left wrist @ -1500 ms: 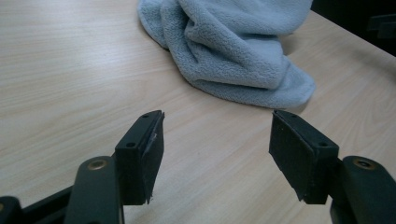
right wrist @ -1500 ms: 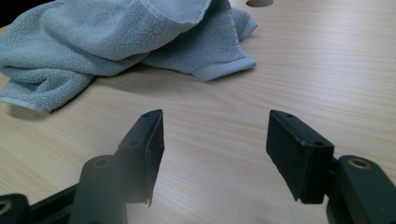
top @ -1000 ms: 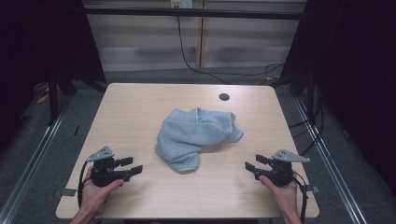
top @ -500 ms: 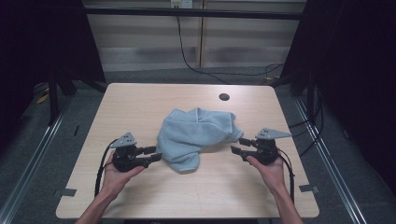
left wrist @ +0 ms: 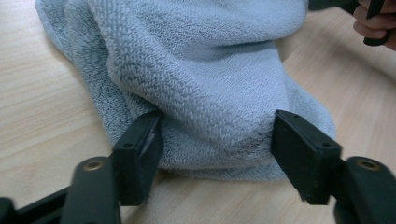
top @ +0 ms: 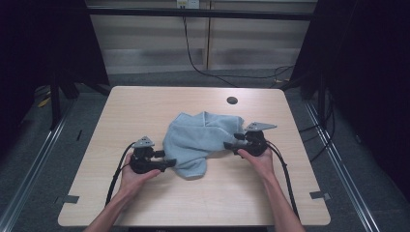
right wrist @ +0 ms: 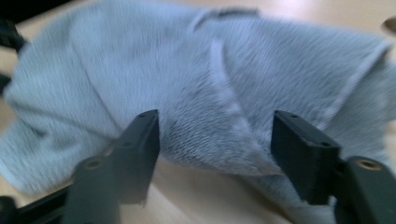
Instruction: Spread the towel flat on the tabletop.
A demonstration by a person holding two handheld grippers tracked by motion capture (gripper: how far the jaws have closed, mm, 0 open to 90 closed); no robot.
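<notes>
A crumpled pale-blue terry towel (top: 203, 140) on the wooden tabletop (top: 145, 104) hides its own edges; left gripper (top: 167, 163), fingers just reopening, and right gripper (top: 231, 141) straddle its folds, released.

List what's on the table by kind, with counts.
Light blue towel, crumpled: 1
Handheld gripper: 2, left gripper and right gripper, both open at the towel's edges
Dark round hole in the table, namely hole: 1
Total: 4

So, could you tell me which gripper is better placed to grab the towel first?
Left, probably: the left gripper already has a fold of the towel between its open jaws.
</notes>
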